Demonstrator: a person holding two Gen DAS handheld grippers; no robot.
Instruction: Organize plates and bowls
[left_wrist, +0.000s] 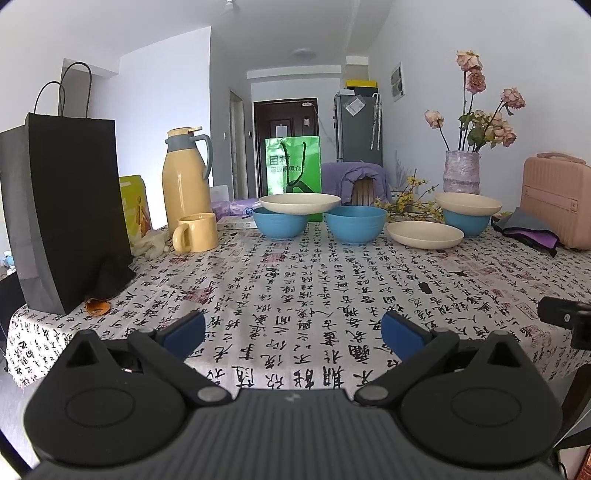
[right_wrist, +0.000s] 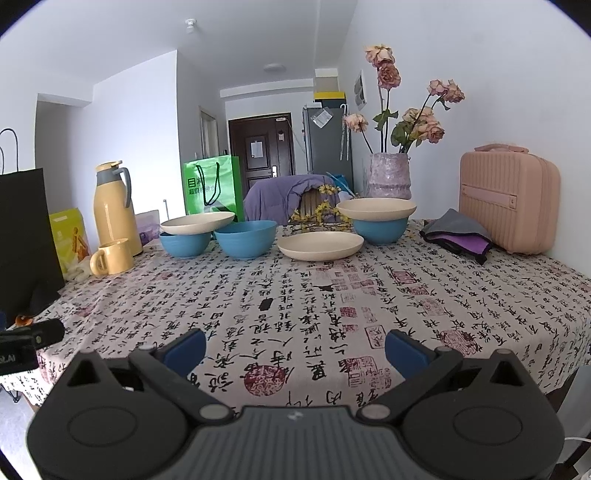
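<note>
The worktop (left_wrist: 295, 288), draped in a calligraphy-print cloth, is seen with its near half bare and the crockery ranged along its far edge, so the sorting is judged not yet begun: three blue bowls and three cream plates are mixed, none stacked by kind. At the left a cream plate (left_wrist: 300, 203) rests on a blue bowl (left_wrist: 280, 225); just beside it an uncovered blue bowl (left_wrist: 355, 224) stands; a loose cream plate (left_wrist: 424, 234) lies flat on the cloth, and behind it another cream plate (left_wrist: 468, 203) caps a third blue bowl (left_wrist: 466, 222). The left gripper (left_wrist: 293, 332) and the right gripper (right_wrist: 295, 347) are both held spread wide and empty, well short of the dishes. A forward reach is called for next, probably to lift a plate by its rim. Obstruction is judged slight: the black paper bag (left_wrist: 62, 206), pink case (right_wrist: 509, 201), yellow flask (left_wrist: 186, 181), vase of dried roses (right_wrist: 390, 177) and yellow mug (left_wrist: 195, 233) are ranged around the edges
</note>
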